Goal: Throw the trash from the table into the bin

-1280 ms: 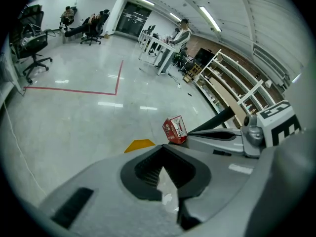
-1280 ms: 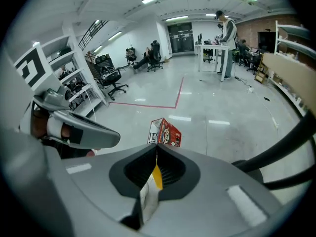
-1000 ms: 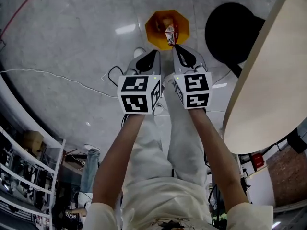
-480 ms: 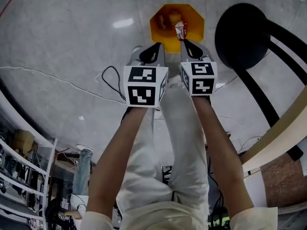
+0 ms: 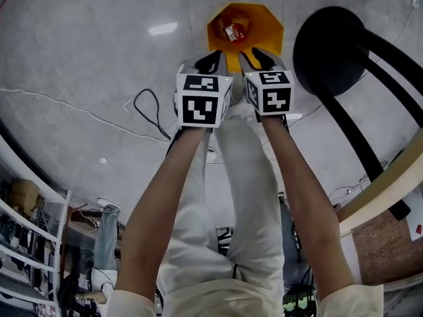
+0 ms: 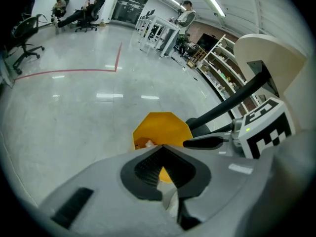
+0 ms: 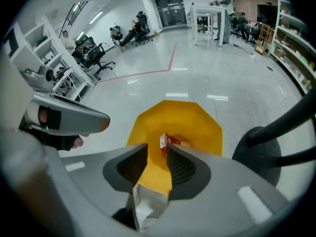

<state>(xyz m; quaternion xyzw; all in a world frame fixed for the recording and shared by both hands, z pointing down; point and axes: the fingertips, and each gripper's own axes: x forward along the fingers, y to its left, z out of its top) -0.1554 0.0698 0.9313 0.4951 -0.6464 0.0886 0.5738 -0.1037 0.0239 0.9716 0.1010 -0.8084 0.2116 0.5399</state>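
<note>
Head view alone: cable [image 5: 149, 108] near bin [image 5: 266, 26]

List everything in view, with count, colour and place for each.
bin: one, yellow, on the floor beyond both grippers
wrapper: one, red and white, inside the bin
table base: one, black, round, right of the bin
tabletop: one, cream, far right
cable: one, black, looped on the floor at left
shelving: one, white, lower left
left gripper: one, grey, shut, empty
right gripper: one, grey, jaws just been opening, nothing between them
arms: two, bare, each holding a gripper
</note>
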